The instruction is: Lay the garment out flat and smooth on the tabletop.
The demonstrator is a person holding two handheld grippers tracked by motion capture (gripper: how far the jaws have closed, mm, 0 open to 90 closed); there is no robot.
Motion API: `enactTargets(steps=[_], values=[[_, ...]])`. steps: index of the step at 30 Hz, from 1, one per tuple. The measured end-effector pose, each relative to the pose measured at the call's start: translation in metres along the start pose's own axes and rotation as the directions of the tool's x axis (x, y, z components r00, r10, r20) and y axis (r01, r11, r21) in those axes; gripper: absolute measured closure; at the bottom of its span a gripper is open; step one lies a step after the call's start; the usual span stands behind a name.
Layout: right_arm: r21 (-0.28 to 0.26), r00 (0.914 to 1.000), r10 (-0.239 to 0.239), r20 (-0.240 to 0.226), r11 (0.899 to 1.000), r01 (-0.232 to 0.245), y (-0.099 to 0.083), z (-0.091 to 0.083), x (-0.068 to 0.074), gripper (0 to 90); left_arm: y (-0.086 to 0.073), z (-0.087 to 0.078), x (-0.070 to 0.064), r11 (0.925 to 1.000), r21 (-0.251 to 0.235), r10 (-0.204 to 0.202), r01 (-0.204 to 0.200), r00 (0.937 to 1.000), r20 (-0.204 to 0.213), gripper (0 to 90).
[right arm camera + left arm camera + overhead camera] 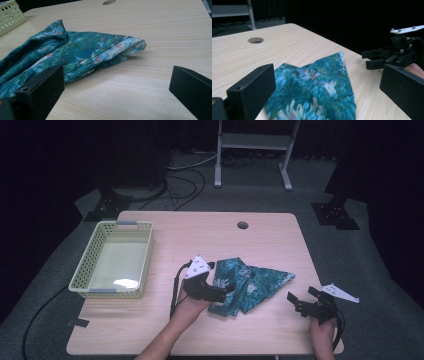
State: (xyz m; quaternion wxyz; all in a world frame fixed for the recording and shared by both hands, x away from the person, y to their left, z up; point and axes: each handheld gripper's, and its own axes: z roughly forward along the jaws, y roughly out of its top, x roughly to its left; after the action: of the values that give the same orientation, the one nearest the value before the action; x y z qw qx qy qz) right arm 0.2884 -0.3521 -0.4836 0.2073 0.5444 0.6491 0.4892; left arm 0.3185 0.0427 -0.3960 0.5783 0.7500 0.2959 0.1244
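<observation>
Right gripper (299,301): black, jaws spread, clear of cloth. Left gripper (227,290): jaws apart, over cloth's near edge. Cloth (247,282): teal floral print, folded, rumpled, mid-table. Table (210,237): pale woodgrain. Basket (82,270): cream perforated plastic, far left.

Light wooden bench (165,330) in the middle of the frame, with a round hole (242,225) near the far edge. Grey carpet floor (350,265) around it. At top centre, a white metal stand (255,142). Black cables (185,185) on the floor at upper left. Dark walls behind, dim light.
</observation>
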Motion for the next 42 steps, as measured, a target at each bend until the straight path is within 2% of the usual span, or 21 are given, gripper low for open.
enactTargets(steps=[6, 10, 11, 15, 16, 19, 21, 22, 23, 24, 27, 28, 30, 32, 34, 35, 36, 37, 40, 41, 42], values=[[-0.002, 1.0000, 0.003, -0.002, 1.000, -0.003, 0.000, 0.000, 0.000, 0.0, 0.004, 0.023, -0.004, 0.9987, 0.051, 0.006, -0.006, 1.0000, 0.000, 0.0], [-0.001, 1.0000, 0.002, -0.005, 1.000, -0.002, 0.000, 0.000, 0.000, 0.0, 0.010, 0.042, -0.008, 0.9958, 0.088, 0.026, -0.024, 0.9995, -0.020, 0.0], [-0.002, 1.0000, 0.003, -0.004, 1.000, -0.003, 0.000, 0.000, 0.000, 0.0, 0.011, 0.046, -0.008, 0.9950, 0.097, 0.024, -0.023, 0.9997, -0.010, 0.0], [0.000, 1.0000, 0.003, -0.009, 1.000, -0.003, 0.000, 0.000, -0.001, 0.0, 0.013, 0.065, -0.010, 0.9928, 0.119, 0.016, -0.012, 0.9995, -0.026, 1.2], [0.000, 0.9999, 0.003, -0.010, 1.000, -0.003, 0.000, 0.000, -0.001, 0.0, 0.012, 0.069, -0.010, 0.9923, 0.123, 0.012, -0.009, 0.9997, -0.020, 5.0], [0.001, 0.9999, 0.004, -0.014, 1.000, -0.004, 0.000, 0.000, -0.001, 0.0, 0.008, 0.082, -0.009, 0.9882, 0.153, 0.004, -0.001, 0.9999, -0.013, 5.1], [0.001, 0.9999, 0.004, -0.015, 1.000, -0.004, 0.000, 0.000, -0.001, 0.0, 0.004, 0.090, -0.007, 0.9827, 0.185, 0.017, -0.012, 0.9995, -0.025, 5.1], [0.001, 0.9998, 0.004, -0.017, 1.000, -0.004, 0.000, 0.000, -0.001, 0.0, 0.003, 0.092, -0.006, 0.9808, 0.195, 0.017, -0.012, 0.9996, -0.023, 6.5], [0.002, 0.9998, 0.004, -0.018, 1.000, -0.004, 0.000, 0.000, -0.001, 0.0, 0.000, 0.097, -0.004, 0.9771, 0.212, 0.016, -0.007, 0.9991, -0.039, 6.7], [0.003, 0.9998, 0.004, -0.022, 1.000, -0.004, 0.000, 0.000, -0.001, 0.0, -0.001, 0.099, -0.003, 0.9762, 0.217, 0.011, -0.004, 0.9994, -0.033, 6.9], [0.006, 0.9996, 0.005, -0.027, 1.000, -0.005, 0.000, 0.001, -0.001, 0.0, -0.004, 0.109, -0.001, 0.9706, 0.240, 0.030, -0.016, 0.9981, -0.054, 12.8], [0.009, 0.9995, 0.007, -0.032, 1.000, -0.007, 0.000, 0.001, -0.001, 0.0, -0.004, 0.113, -0.002, 0.9673, 0.252, 0.043, -0.023, 0.9964, -0.073, 13.7], [0.010, 0.9994, 0.008, -0.033, 1.000, -0.007, 0.000, 0.001, -0.001, 0.0, -0.005, 0.119, -0.003, 0.9605, 0.275, 0.060, -0.040, 0.9961, -0.065, 21.7], [0.010, 0.9994, 0.008, -0.033, 1.000, -0.008, 0.000, 0.001, -0.001, 0.0, -0.006, 0.124, -0.004, 0.9559, 0.290, 0.073, -0.049, 0.9947, -0.072, 22.5], [0.010, 0.9994, 0.008, -0.035, 1.000, -0.008, 0.000, 0.001, -0.002, 0.0, -0.007, 0.128, -0.005, 0.9521, 0.303, 0.072, -0.043, 0.9937, -0.086, 22.5], [0.010, 0.9993, 0.008, -0.036, 1.000, -0.008, 0.000, 0.001, -0.002, 0.0, -0.009, 0.133, -0.005, 0.9466, 0.320, 0.065, -0.036, 0.9947, -0.079, 22.8], [0.010, 0.9993, 0.008, -0.036, 1.000, -0.008, 0.000, 0.001, -0.002, 0.0, -0.009, 0.133, -0.005, 0.9466, 0.320, 0.065, -0.036, 0.9947, -0.079, 24.0], [0.008, 0.9992, 0.010, -0.038, 1.000, -0.010, 0.000, 0.001, -0.002, 0.0, -0.012, 0.138, -0.005, 0.9385, 0.343, 0.079, -0.044, 0.9930, -0.088, 26.2], [0.008, 0.9991, 0.011, -0.040, 1.000, -0.011, 0.000, 0.001, -0.002, 0.0, -0.015, 0.142, -0.003, 0.9368, 0.349, 0.056, -0.019, 0.9938, -0.096, 28.6], [0.008, 0.9991, 0.011, -0.041, 1.000, -0.011, 0.000, 0.001, -0.002, 0.0, -0.019, 0.145, -0.002, 0.9317, 0.363, 0.050, -0.007, 0.9929, -0.108, 29.2], [0.008, 0.9991, 0.011, -0.041, 1.000, -0.011, 0.000, 0.001, -0.002, 0.0, -0.019, 0.145, -0.002, 0.9317, 0.363, 0.050, -0.007, 0.9929, -0.108, 29.3]])
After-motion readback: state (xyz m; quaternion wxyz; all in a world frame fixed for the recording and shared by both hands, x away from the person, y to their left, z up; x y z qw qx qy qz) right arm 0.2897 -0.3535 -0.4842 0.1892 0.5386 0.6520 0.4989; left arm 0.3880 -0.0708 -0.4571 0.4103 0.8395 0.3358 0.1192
